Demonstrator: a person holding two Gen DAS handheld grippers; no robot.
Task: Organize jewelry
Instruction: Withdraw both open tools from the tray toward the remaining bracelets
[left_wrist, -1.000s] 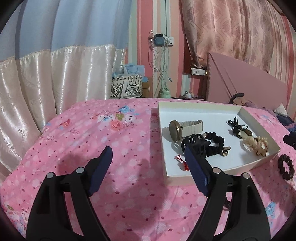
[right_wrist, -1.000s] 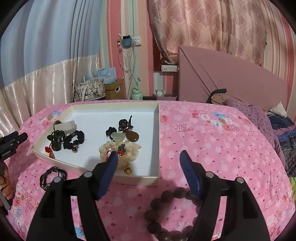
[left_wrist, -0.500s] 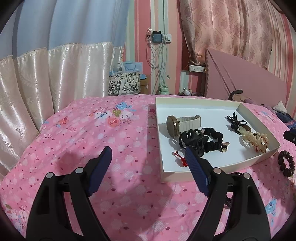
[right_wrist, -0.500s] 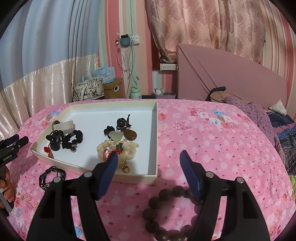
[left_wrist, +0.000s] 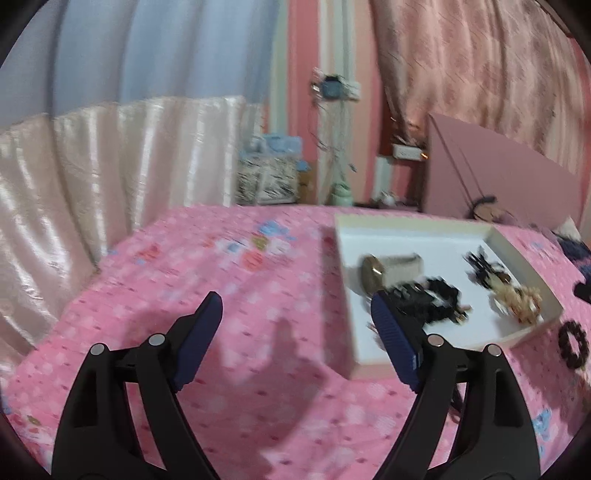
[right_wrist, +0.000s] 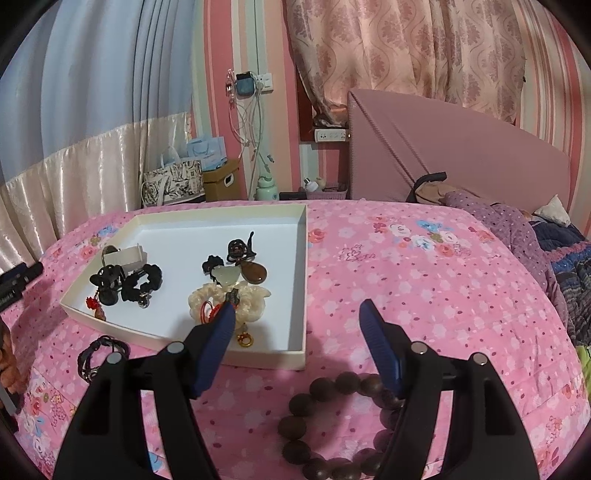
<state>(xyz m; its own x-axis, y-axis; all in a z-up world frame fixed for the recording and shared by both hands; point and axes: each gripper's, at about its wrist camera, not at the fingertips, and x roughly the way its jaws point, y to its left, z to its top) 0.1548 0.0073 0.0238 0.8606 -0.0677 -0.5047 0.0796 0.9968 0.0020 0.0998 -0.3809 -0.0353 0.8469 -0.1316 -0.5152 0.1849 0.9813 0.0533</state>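
A shallow white tray (right_wrist: 299, 280) lies on the pink floral bedspread. It holds a beige-strap watch (right_wrist: 127, 254), a black scrunchie (right_wrist: 142, 282), a brown and pale pendant (right_wrist: 243, 271) and a cream scrunchie (right_wrist: 251, 301). A brown wooden bead bracelet (right_wrist: 314, 413) lies on the bed before the tray, low between my right gripper's fingers and untouched. The right gripper (right_wrist: 297, 310) is open. A black cord bracelet (right_wrist: 99, 354) lies left of it. In the blurred left wrist view my left gripper (left_wrist: 295, 306) is open and empty over bare bedspread, left of the tray (left_wrist: 391, 221).
A pink headboard (right_wrist: 461, 158) and bunched bedding (right_wrist: 524, 236) stand at the far right. Bags, a cardboard box and hanging cables are beyond the bed's far edge (right_wrist: 207, 173). Satin curtains (left_wrist: 74, 177) run along the left. A hand (right_wrist: 7, 365) shows at the left edge.
The left wrist view has shifted slightly and is now smeared by motion, with the tray a little further right. The right wrist view is the same.
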